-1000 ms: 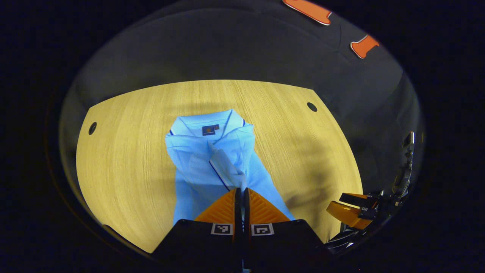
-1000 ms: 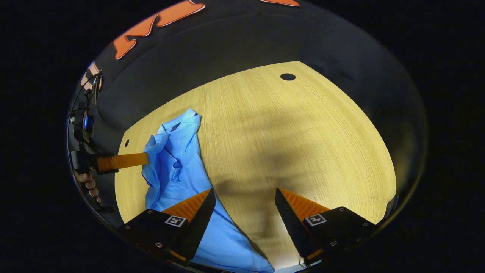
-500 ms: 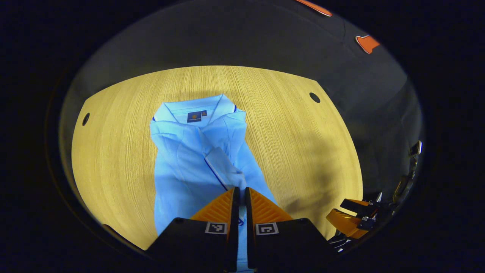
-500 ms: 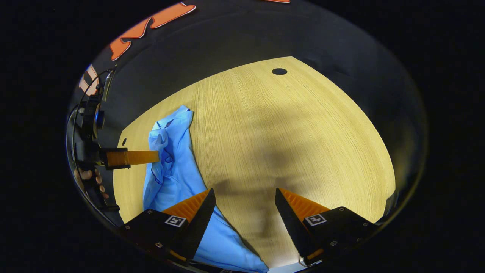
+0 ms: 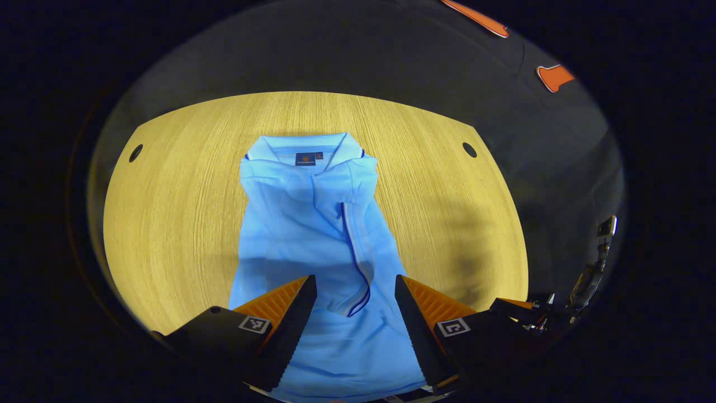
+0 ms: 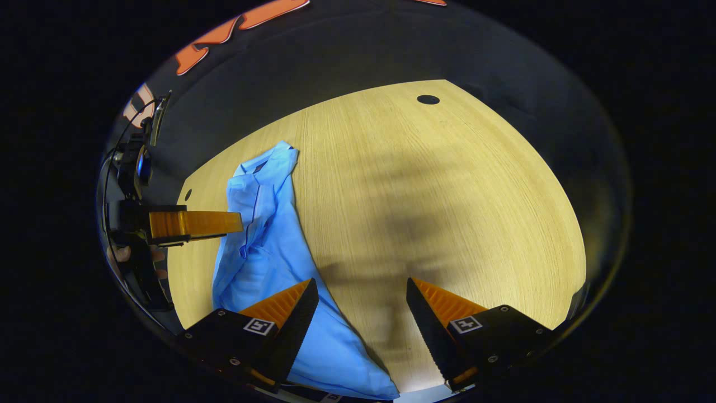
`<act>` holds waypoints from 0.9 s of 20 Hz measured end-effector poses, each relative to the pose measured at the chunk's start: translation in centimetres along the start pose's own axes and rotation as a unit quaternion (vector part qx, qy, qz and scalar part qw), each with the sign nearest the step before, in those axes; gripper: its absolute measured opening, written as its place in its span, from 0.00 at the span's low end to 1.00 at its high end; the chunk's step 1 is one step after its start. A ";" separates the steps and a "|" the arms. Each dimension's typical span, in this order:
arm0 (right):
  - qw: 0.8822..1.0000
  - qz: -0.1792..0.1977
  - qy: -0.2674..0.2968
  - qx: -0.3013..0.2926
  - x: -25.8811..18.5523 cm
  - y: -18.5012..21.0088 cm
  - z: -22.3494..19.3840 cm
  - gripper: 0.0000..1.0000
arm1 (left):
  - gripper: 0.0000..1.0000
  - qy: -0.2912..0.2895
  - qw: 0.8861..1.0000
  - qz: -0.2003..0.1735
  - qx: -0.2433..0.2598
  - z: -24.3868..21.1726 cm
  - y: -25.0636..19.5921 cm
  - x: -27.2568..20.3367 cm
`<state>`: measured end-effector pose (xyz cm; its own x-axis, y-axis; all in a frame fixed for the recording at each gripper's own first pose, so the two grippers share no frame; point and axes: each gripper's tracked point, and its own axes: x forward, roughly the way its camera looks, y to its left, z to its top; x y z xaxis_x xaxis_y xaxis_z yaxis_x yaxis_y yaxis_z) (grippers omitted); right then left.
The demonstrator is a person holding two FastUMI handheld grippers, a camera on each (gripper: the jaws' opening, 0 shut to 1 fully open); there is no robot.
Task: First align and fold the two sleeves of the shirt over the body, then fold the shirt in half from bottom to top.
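The shirt [image 5: 313, 235] lies flat mid-tabletop [image 5: 168, 212], collar at 12 o'clock, sleeves laid over the body. My left gripper [image 5: 352, 291] is spread wide above the trimmed sleeve cuff, holding nothing. My right gripper [image 6: 362, 296] hangs wide at the shirt's 3 o'clock edge, probably ready for the hem.

**Booth backdrop and tabletop**

A pale wood-grain table [image 5: 179, 212] fills the middle of both views, with round dark holes [image 5: 469, 149] near its far corners. Black cloth wall [image 5: 335, 50] rises behind it. Soft shadows [image 6: 403, 235] cross the wood.
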<state>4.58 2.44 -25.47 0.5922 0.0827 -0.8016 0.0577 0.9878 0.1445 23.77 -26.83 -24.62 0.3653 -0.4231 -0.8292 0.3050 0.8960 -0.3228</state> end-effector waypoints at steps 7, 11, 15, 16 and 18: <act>0.998 -0.009 0.036 -0.057 -0.8 1.9 -4.9 0.98 | 1.00 -0.005 0.999 0.049 -0.004 -5.9 7.0 -5.6; 0.993 -0.020 0.070 -0.091 -1.6 1.7 -8.8 0.98 | 0.99 0.026 0.998 0.054 -0.034 -13.0 10.1 -7.5; 0.987 -0.034 0.103 -0.114 -2.9 0.9 -12.8 0.98 | 1.00 0.070 0.994 0.055 -0.056 -18.9 12.0 -8.5; 0.986 -0.038 0.114 -0.114 -3.2 0.6 -13.9 0.98 | 0.99 0.074 0.994 0.061 -0.060 -19.9 12.5 -8.8; 0.984 -0.040 0.136 -0.109 -3.9 0.5 -16.2 0.98 | 1.00 0.077 0.993 0.066 -0.066 -22.2 12.7 -9.6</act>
<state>-10.75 4.76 -31.64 0.3547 0.0075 -0.9349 -0.0957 0.9950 -0.0283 4.58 -8.38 -30.86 0.2527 -0.2840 -0.9249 0.1420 0.9565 -0.2549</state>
